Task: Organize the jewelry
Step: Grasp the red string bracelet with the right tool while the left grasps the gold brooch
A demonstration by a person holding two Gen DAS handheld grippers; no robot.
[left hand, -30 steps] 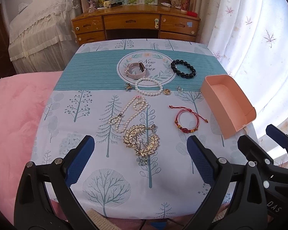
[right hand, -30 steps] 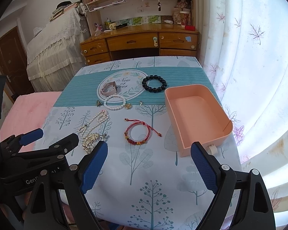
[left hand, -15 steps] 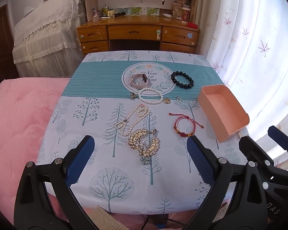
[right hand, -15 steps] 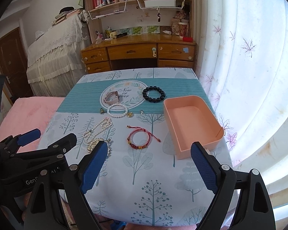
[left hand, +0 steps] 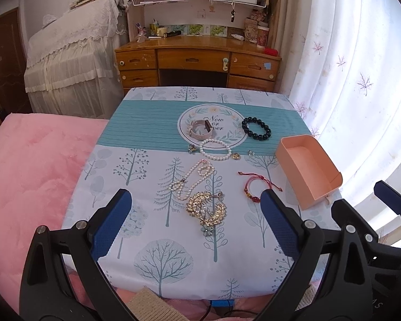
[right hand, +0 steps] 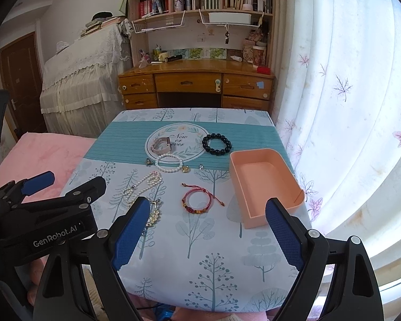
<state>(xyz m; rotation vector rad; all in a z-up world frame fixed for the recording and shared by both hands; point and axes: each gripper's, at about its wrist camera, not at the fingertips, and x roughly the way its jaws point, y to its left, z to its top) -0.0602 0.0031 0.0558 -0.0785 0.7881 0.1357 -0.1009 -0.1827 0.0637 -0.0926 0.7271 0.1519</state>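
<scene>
Both grippers hang spread and empty over the near edge of the tree-print tablecloth [left hand: 157, 264], presumably poised to begin. From the left wrist, the left gripper [left hand: 195, 219] frames the gold filigree necklace [left hand: 206, 208]; the long pearl strand [left hand: 192, 180] lies just beyond. From the right wrist, the right gripper [right hand: 208, 227] faces the red cord bracelet [right hand: 199, 200], with the empty peach plastic tray [right hand: 264, 184] by the right edge, likely awaiting every piece.

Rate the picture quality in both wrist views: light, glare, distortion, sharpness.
Left wrist view: strong fisheye bending, dark corners; daylight through the curtain blows out the right side; the jewelry stays sharp, e.g. the gold brooch. Right wrist view: same bending; curtain glare washes out the right edge beyond the pink box; the tablecloth is evenly lit, with soft shadows.
</scene>
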